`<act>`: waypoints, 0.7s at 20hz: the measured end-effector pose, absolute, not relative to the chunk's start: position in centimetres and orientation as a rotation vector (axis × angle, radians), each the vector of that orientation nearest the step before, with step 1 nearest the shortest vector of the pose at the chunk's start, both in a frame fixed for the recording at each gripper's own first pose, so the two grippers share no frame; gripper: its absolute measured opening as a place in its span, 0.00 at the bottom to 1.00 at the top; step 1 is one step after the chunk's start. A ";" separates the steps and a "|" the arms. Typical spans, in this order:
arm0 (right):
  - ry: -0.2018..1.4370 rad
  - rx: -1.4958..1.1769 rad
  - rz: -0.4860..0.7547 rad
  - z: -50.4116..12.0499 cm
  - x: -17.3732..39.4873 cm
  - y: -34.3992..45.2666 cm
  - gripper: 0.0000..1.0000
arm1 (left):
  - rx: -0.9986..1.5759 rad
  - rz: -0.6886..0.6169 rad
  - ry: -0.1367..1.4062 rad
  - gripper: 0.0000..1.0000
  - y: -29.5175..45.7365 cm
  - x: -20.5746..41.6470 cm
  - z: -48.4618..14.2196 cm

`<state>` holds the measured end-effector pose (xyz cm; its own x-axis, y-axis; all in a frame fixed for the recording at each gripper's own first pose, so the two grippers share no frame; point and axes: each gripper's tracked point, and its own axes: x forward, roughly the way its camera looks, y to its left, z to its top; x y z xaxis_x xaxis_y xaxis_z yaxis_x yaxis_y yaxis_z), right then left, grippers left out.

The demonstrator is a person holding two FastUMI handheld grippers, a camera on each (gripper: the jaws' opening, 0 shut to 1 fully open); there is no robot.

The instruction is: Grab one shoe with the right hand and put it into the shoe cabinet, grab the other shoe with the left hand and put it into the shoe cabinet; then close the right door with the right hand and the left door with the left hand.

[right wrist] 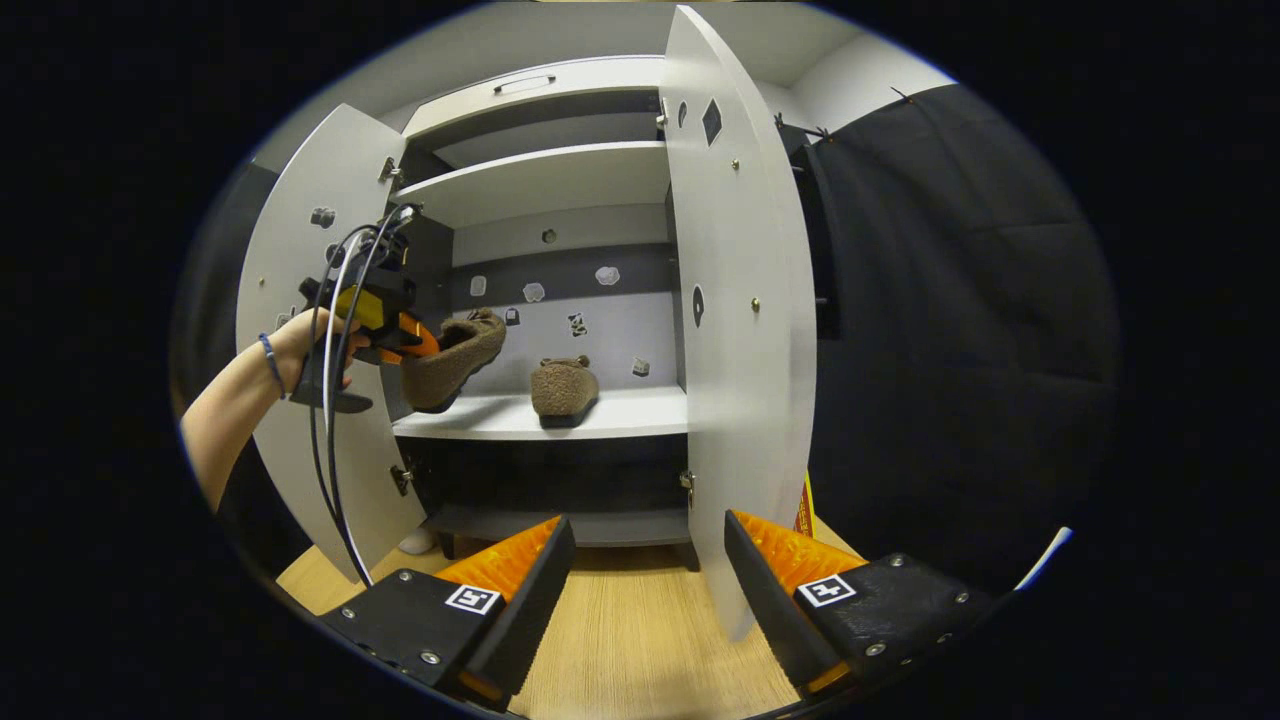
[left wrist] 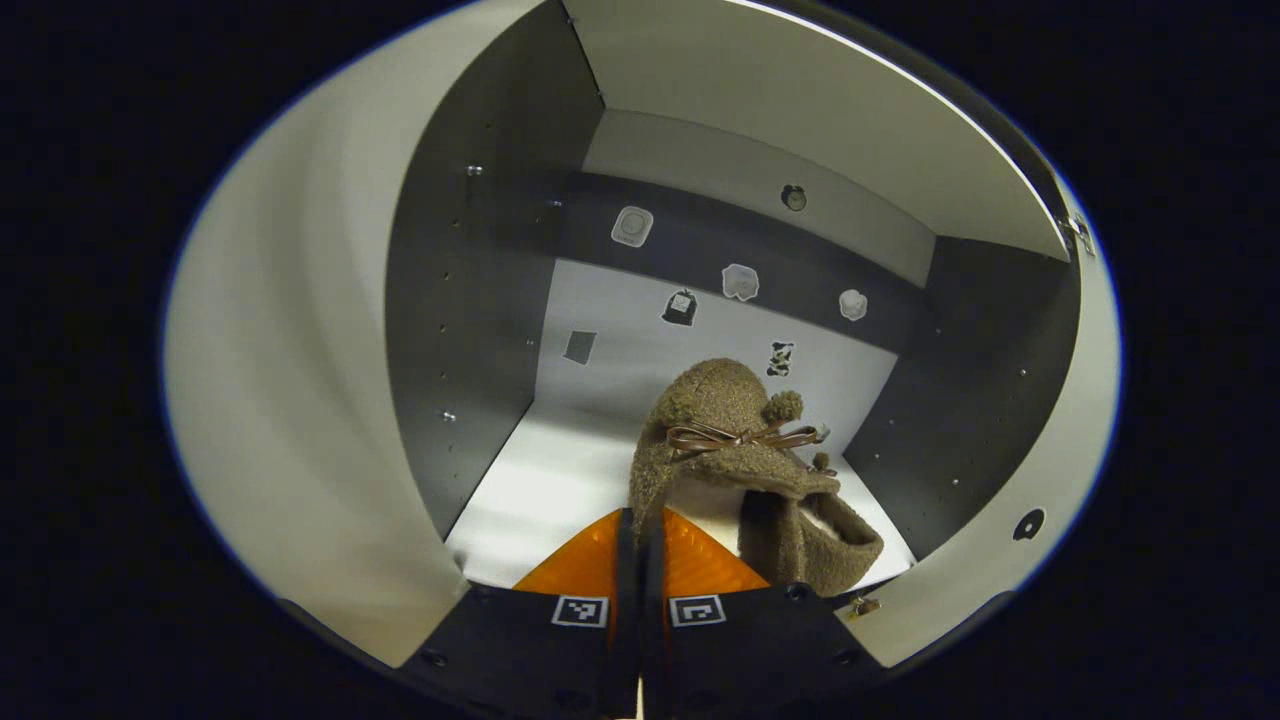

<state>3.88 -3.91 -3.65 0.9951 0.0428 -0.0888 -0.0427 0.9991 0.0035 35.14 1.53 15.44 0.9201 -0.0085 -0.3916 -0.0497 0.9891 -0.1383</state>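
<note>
L hand-held gripper [right wrist: 405, 340] has its fingers pinched tight on the heel of the second shoe [right wrist: 452, 357], held just above the shelf [right wrist: 640, 412] at its left end; first shoe [right wrist: 563, 387] already rests mid-shelf. R hand-held gripper [right wrist: 648, 570] hangs wide apart, w/ nothing in it, near the right door [right wrist: 735, 300]. Best bet: lower until sole sits flat, left of its mate w/o touching, then let go and back straight out past the left door [right wrist: 300, 300].
</note>
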 end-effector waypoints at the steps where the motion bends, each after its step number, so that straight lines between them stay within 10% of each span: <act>1: 0.086 0.001 0.042 -3.5 3.9 -3.9 0.92 | -0.135 0.025 0.412 0.08 1.6 36.2 14.9; 4: 0.088 0.006 0.038 -3.6 3.8 -4.2 0.92 | -0.124 0.036 0.461 0.09 1.3 37.9 12.8; 9: 0.096 0.024 0.024 -4.0 3.6 -4.8 0.92 | -0.062 0.014 0.423 0.43 0.5 38.0 13.9; 12: 0.101 0.042 0.021 -4.5 3.1 -5.1 0.92 | -0.046 -0.013 0.390 0.38 -0.1 36.6 15.7; 13: 0.103 0.043 0.018 -4.5 3.0 -5.2 0.92 | -0.037 -0.014 0.378 0.65 0.1 36.1 16.0; 14: 0.104 0.039 0.013 -4.7 2.8 -5.5 0.92 | -0.024 -0.006 0.362 0.65 0.3 35.3 16.7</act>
<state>2.84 -5.49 -4.68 0.9945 0.0150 -0.1035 -0.0109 0.9991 0.0401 35.26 0.27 16.68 0.9351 -0.0097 -0.3541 0.0012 0.9997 -0.0242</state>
